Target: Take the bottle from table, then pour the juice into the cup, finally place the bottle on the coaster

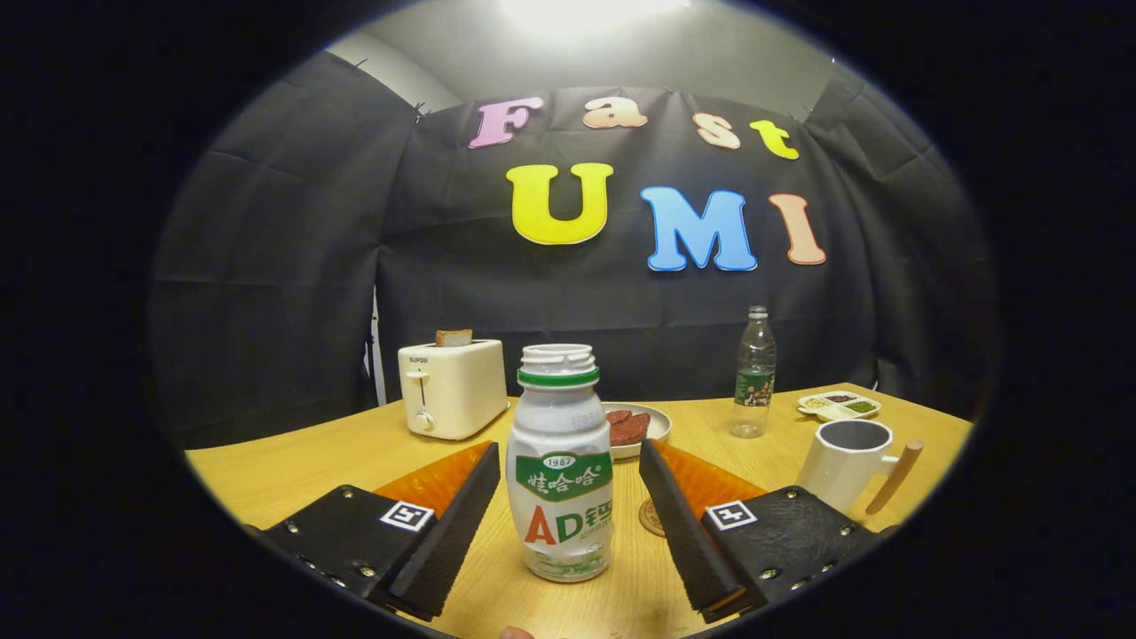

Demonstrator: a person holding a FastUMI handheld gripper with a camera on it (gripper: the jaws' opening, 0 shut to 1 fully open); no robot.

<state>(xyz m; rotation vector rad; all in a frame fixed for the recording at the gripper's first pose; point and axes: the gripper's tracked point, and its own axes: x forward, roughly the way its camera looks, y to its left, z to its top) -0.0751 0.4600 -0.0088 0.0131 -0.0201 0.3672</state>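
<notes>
Bottle (560,461) upright and uncapped on the table (302,470), centred between the spread fingers of the claw (568,524), touching neither. Best closed evenly on the label's middle, kept level against spilling. Coaster (652,517) just behind the right finger; cup (848,461) beyond it.

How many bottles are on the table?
2. A white, capless plastic juice bottle stands between the open gripper fingers, untouched. A clear plastic water bottle stands beyond, near the black wall. Others may be hidden.
</notes>
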